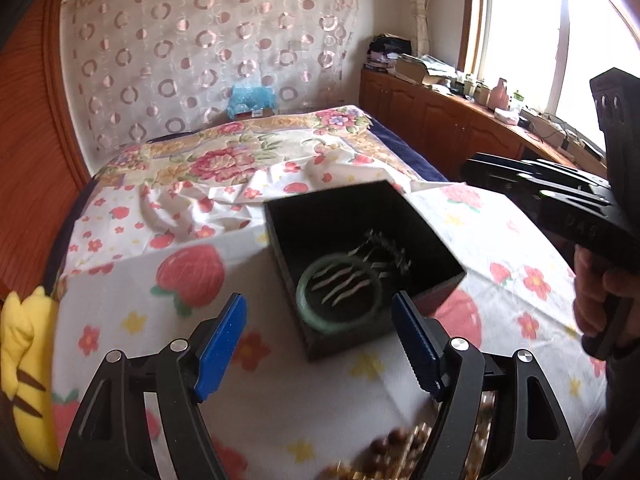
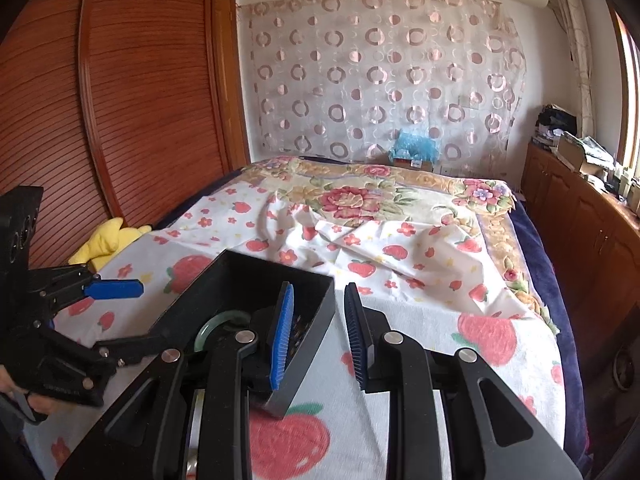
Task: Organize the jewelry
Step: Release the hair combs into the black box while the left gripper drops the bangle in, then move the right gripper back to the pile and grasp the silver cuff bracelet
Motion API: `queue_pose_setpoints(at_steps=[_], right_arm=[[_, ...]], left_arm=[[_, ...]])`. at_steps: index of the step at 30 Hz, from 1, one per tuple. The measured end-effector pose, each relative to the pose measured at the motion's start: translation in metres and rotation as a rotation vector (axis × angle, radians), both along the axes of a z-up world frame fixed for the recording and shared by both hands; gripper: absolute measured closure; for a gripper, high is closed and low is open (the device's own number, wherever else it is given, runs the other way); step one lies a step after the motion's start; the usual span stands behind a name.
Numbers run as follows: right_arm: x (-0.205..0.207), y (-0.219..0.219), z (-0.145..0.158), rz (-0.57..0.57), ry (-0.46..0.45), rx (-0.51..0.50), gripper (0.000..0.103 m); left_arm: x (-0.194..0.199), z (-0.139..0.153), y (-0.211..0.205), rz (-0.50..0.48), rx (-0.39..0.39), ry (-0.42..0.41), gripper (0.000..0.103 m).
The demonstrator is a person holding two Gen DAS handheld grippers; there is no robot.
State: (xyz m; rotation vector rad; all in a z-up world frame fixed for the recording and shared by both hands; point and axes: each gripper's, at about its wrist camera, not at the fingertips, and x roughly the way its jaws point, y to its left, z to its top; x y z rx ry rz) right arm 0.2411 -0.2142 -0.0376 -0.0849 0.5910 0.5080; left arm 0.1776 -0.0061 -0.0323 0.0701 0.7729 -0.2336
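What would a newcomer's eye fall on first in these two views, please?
Probably the black box in the middle of the strawberry-print sheet, with a pale green bangle lying inside it. Next, the open left gripper with blue pads just in front of it, and the yellow plush toy at the bed's left edge.

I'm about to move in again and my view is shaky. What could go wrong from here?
1. The right gripper is open astride the black box wall; closing or lifting might tip the box and spill the green bangle.
2. Wooden beads lie under the open left gripper, partly hidden; lowering it may scatter them.
3. The sheet is rumpled, so the box could slide.
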Motion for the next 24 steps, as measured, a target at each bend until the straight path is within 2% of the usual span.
queue_pose_setpoints(at_steps=[1, 3, 8, 12, 18, 20, 24], right_arm=[[-0.006, -0.001, -0.001, 0.001, 0.007, -0.001, 0.074], [-0.020, -0.003, -0.005, 0.006, 0.022, -0.005, 0.066], [-0.050, -0.004, -0.025, 0.009, 0.067, -0.027, 0.062], [-0.068, 0.006, -0.046, 0.044, 0.121, -0.055, 0.046], [-0.085, 0.030, -0.064, 0.119, 0.165, -0.111, 0.032], [-0.090, 0.037, -0.068, 0.138, 0.172, -0.126, 0.029], [-0.090, 0.042, -0.077, 0.151, 0.207, -0.133, 0.028]], left_arm=[[-0.006, -0.001, 0.002, 0.007, 0.000, 0.001, 0.031], [-0.017, -0.003, 0.008, 0.016, -0.005, 0.006, 0.031], [-0.038, -0.011, 0.024, 0.035, -0.010, 0.023, 0.031], [-0.052, -0.018, 0.034, 0.049, -0.014, 0.042, 0.031], [-0.074, -0.027, 0.043, 0.055, -0.015, 0.065, 0.031], [-0.081, -0.030, 0.042, 0.054, -0.013, 0.073, 0.031], [-0.094, -0.035, 0.041, 0.051, -0.015, 0.081, 0.031]])
